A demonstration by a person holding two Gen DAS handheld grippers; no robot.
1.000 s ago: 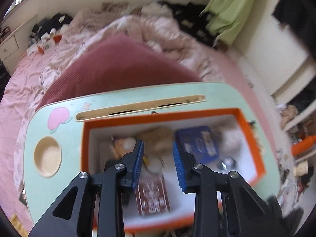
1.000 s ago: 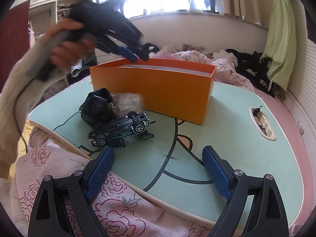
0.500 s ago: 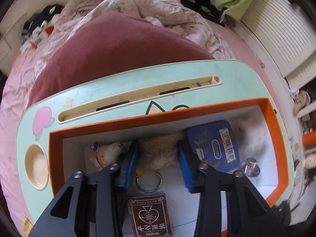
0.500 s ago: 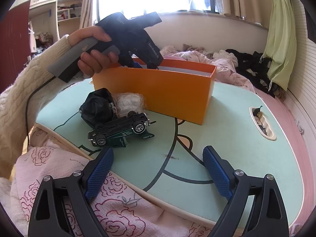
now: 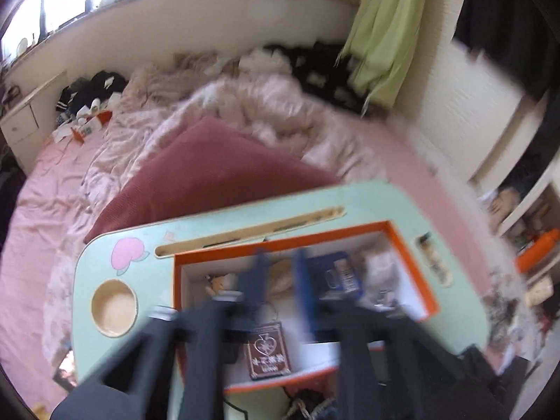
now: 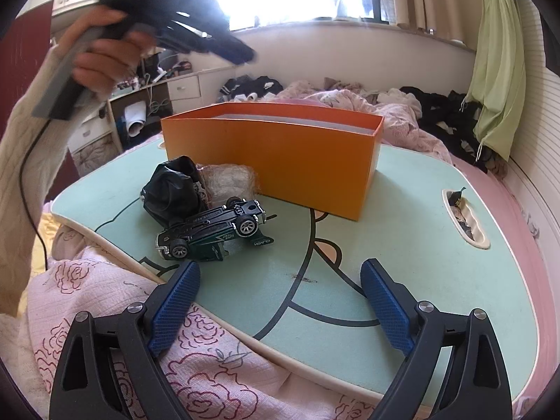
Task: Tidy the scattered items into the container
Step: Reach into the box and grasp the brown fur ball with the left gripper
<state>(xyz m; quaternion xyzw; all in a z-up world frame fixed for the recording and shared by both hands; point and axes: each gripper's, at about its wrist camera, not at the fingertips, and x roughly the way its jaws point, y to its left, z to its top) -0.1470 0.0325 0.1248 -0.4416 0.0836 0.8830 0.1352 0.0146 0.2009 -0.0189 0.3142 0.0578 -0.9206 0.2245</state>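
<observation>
Lifted up and back out of the orange box (image 6: 280, 161), the left gripper (image 5: 280, 280) is now hovering blurred above the box's open top, its jaws standing a small gap apart with nothing between them. From the right wrist view the left gripper is hanging high at the far left, held in the person's left hand (image 6: 101, 56). The right gripper (image 6: 280, 301) is waiting at the near edge of the desk (image 6: 437, 245), jaws spread wide and holding nothing, with bare mint surface lying between it and the box.

Inside the box a maroon card pack (image 5: 267, 357), a blue tin (image 5: 339, 273), a key ring and something furry are lying. Outside it, just left of the box's near wall, an upturned dark green toy car (image 6: 210, 231) is leaning against a crumpled black bag (image 6: 171, 189), beside a clear wrapped bundle (image 6: 227, 178).

The desk is sitting on a bed with pink bedding (image 6: 105, 332); a maroon cushion (image 5: 210, 175) is lying beyond it and a green cloth (image 6: 497, 70) is hanging at the far right.
</observation>
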